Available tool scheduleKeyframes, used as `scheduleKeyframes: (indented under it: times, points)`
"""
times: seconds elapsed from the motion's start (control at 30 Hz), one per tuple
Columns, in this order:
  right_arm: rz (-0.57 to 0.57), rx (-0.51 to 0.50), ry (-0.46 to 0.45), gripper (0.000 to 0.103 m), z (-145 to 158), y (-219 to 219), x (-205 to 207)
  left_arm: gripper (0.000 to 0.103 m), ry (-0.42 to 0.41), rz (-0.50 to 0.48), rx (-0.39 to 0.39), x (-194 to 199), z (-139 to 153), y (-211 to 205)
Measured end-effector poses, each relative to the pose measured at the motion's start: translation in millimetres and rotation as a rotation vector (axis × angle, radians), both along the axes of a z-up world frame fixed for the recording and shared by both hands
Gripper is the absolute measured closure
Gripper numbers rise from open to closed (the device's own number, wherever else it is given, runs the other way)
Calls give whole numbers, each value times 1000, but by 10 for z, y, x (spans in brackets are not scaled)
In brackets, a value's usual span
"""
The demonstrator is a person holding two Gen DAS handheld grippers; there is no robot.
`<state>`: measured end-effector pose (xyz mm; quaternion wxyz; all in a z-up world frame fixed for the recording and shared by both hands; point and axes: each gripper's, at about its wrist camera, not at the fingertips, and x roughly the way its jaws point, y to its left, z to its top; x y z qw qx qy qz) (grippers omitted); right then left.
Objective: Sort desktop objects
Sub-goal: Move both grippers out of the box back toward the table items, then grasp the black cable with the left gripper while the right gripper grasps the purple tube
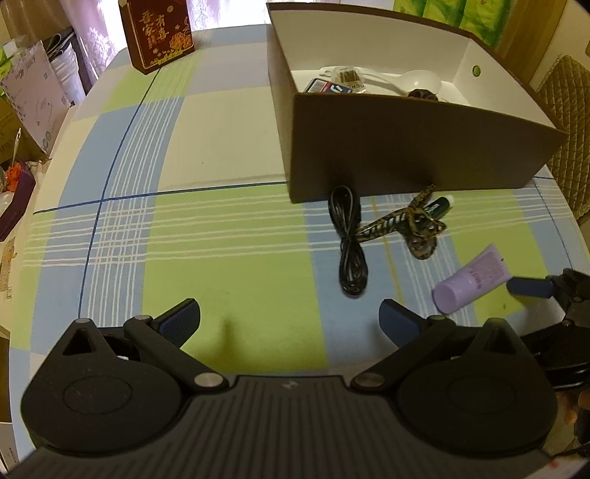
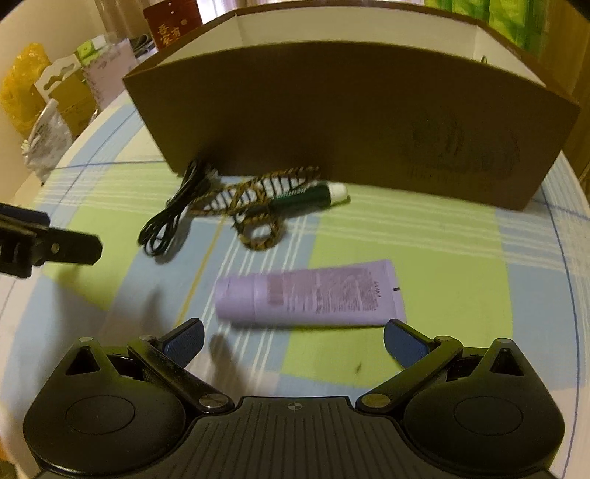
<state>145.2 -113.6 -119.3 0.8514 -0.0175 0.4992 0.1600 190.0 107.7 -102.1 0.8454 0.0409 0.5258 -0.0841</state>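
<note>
On the bench, our right hand-held gripper gapes empty behind the lilac plastic tube; closing off-centre, we risk rolling it away.

Round table under a checked blue-green cloth, lace curtain, quilted chair back, dim warm light

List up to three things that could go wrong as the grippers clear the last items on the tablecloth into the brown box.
1. The leopard-print hair tie lies tangled over the green pen and touches the black cable; lifting one may drag the others.
2. The purple tube lies flat before the open right gripper; its round cap end could roll or slip.
3. The brown box has a tall near wall; a low carry could hit it.
</note>
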Motion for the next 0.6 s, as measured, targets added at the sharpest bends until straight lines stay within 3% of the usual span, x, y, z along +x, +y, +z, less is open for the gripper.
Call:
scheduleKeyframes:
  times: [0.2, 0.43, 0.6]
  points:
    - [-28, -46, -31, 2, -28, -58, 69, 1, 11, -25, -9, 108, -78, -41]
    - [-80, -87, -27, 2, -36, -481, 127, 2, -13, -95, -31, 276, -145, -203]
    - [-166, -121, -14, 2, -16, -851, 124, 10, -22, -149, -36, 399, -232, -329]
